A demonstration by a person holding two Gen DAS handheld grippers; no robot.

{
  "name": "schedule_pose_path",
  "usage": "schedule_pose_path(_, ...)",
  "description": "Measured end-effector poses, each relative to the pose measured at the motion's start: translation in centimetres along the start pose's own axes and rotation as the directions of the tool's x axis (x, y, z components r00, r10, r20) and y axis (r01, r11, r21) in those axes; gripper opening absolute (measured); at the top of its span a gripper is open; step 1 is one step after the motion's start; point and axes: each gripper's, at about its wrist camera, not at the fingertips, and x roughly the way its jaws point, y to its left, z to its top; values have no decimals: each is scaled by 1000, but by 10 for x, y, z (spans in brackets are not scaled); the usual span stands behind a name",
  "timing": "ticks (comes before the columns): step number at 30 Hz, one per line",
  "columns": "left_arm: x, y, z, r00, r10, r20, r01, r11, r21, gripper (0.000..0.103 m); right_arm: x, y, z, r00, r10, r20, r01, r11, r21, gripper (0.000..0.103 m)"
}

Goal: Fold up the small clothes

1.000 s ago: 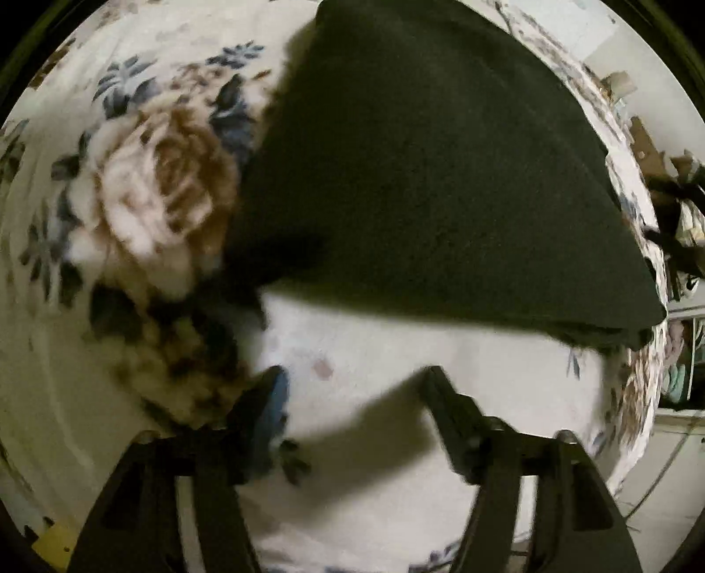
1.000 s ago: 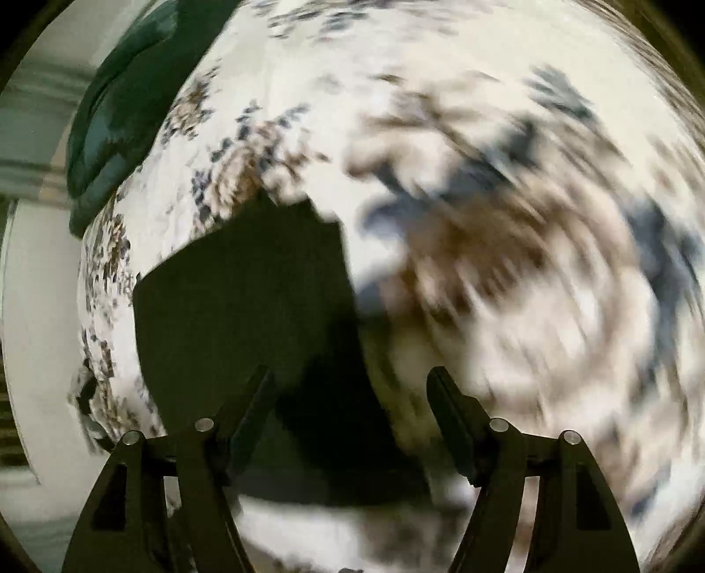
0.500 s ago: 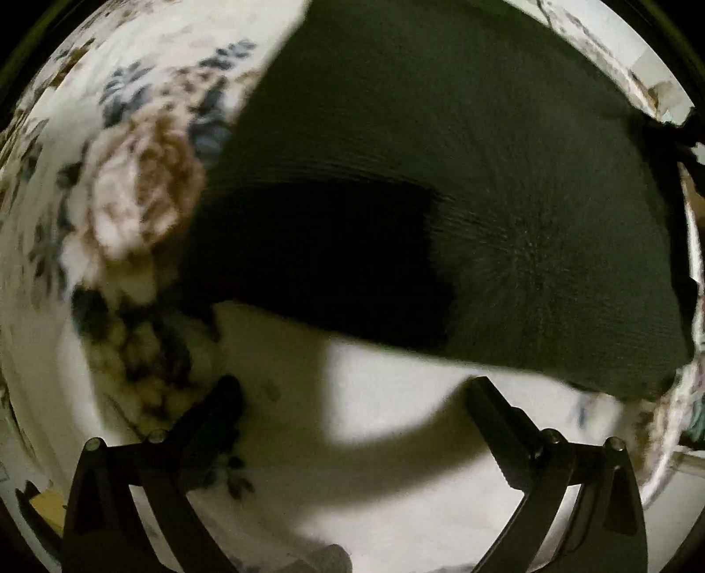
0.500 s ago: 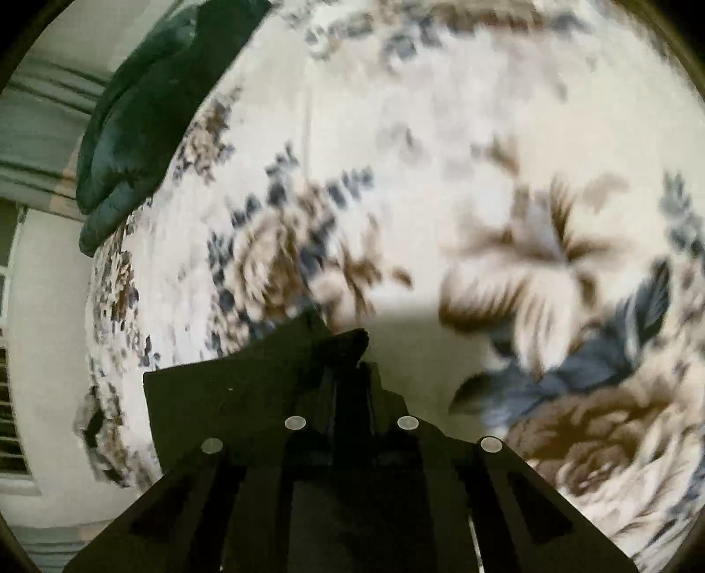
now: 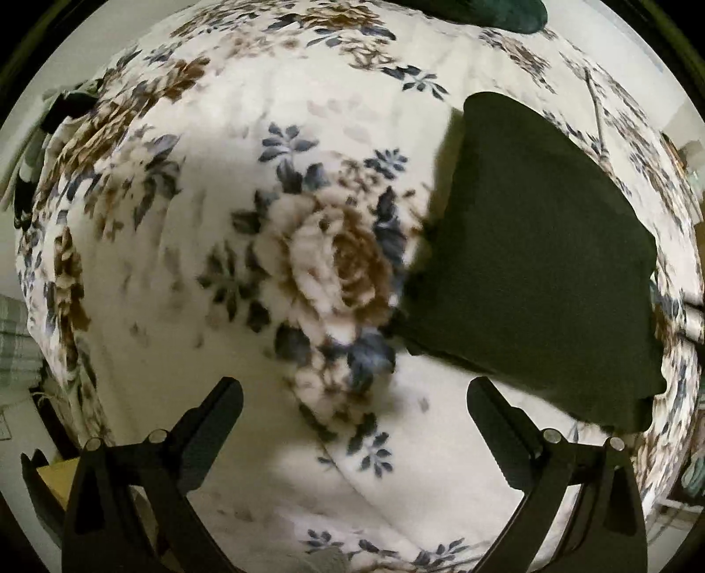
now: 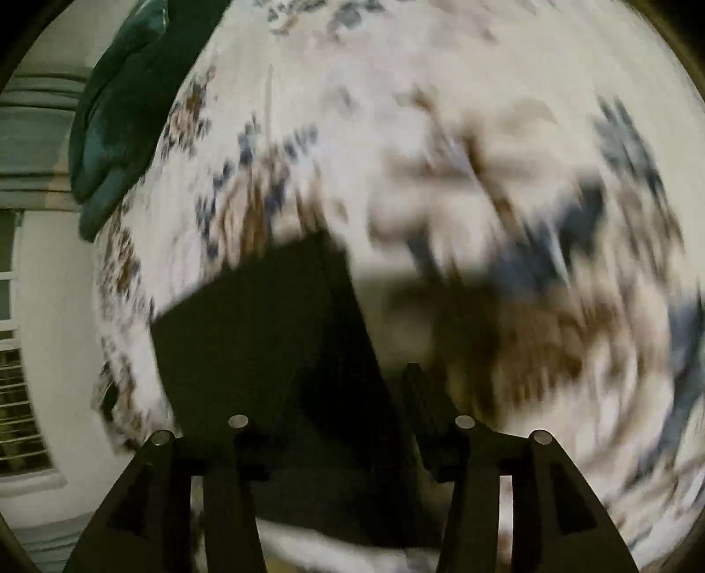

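Observation:
A dark folded cloth [image 5: 537,264] lies flat on the floral blanket [image 5: 176,264], at the right of the left wrist view. My left gripper [image 5: 354,388] hangs above the blanket beside the cloth's near left edge, open wide, with nothing between its fingers. In the blurred right wrist view the same cloth [image 6: 264,344] lies under my right gripper [image 6: 339,388], whose jaws are opening. The cloth's right edge runs between the jaws. The right finger [image 6: 423,396] stands clear of the cloth, over the blanket. The left finger is lost against the dark cloth.
A dark teal garment [image 6: 119,110] lies bunched at the blanket's far edge, also seen as a teal garment [image 5: 484,13] at the top of the left wrist view. A light wall and window blinds [image 6: 17,396] show beyond the bed's left side.
My left gripper widened, rose and drew back left, so the cloth looks smaller and off to the right. My right gripper shut on the cloth's corner half a second ago; its jaws now stand apart.

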Motion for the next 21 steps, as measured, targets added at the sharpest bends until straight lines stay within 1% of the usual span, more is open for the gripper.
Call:
schedule_pose_path(2, 3, 0, -3, 1000, 3, -14, -3, 1000, -1, 103, 4, -14, -25, 999, 28, -42, -27, 999, 37, 56)
schedule_pose_path(3, 5, 0, -4, 1000, -5, -22, 5, 1000, -2, 103, 12, -22, -39, 996, 44, -77, -40, 997, 60, 56)
schedule_pose_path(4, 7, -6, -6, 1000, -9, -27, 9, 1000, -3, 103, 19, -26, -47, 994, 46, -95, -40, 997, 70, 56)
schedule_pose_path(5, 8, -9, -5, 999, -14, -30, 14, 1000, -2, 103, 27, -29, -55, 993, 46, -110, -37, 996, 83, 52)
schedule_pose_path(6, 7, -14, -5, 999, -19, -29, 19, 1000, -1, 103, 37, -34, -64, 992, 62, -111, -51, 994, 98, 40)
schedule_pose_path(7, 6, -16, -5, 999, -21, -29, 21, 1000, 2, 103, 38, -35, -68, 993, 69, -93, -59, 993, 105, 10)
schedule_pose_path(8, 4, -18, -6, 999, -20, -27, 20, 1000, 4, 103, 37, -36, -75, 996, 67, -56, -60, 991, 119, 10)
schedule_pose_path(9, 2, -19, -5, 1000, -19, -22, 20, 1000, 4, 103, 29, -35, -82, 999, 44, -5, -43, 990, 133, 10)
schedule_pose_path(11, 0, -21, -6, 1000, -24, -18, 24, 1000, 7, 103, 10, -26, -94, 997, 18, 69, -26, 993, 115, 9)
schedule_pose_path(13, 1, -21, -7, 999, -22, -24, 22, 1000, 10, 103, -5, -20, -104, 994, -21, 109, 11, 995, 97, 9)
schedule_pose_path(14, 2, -21, -8, 999, -23, -31, 23, 1000, 10, 103, -7, -21, -108, 994, -50, 100, 41, 995, 88, 9)
schedule_pose_path(15, 4, -21, -9, 999, -23, -41, 23, 1000, 7, 103, 1, -25, -111, 994, -91, 67, 86, 993, 78, 9)
schedule_pose_path(16, 4, -20, -11, 998, -26, -50, 26, 1000, 0, 103, 4, -30, -109, 993, -109, 43, 105, 991, 78, 11)
schedule_pose_path(18, 2, -17, -14, 998, -34, -57, 33, 999, -16, 103, 17, -46, -116, 988, -150, -39, 154, 980, 124, 21)
schedule_pose_path(19, 1, -16, -15, 998, -36, -57, 35, 999, -19, 103, 15, -53, -119, 988, -142, -55, 149, 978, 147, 33)
schedule_pose_path(20, 1, -16, -16, 998, -37, -58, 35, 999, -20, 103, 13, -59, -125, 992, -113, -56, 121, 977, 178, 45)
schedule_pose_path(21, 1, -16, -17, 997, -38, -61, 36, 999, -21, 103, 6, -68, -135, 998, -57, -32, 63, 970, 236, 49)
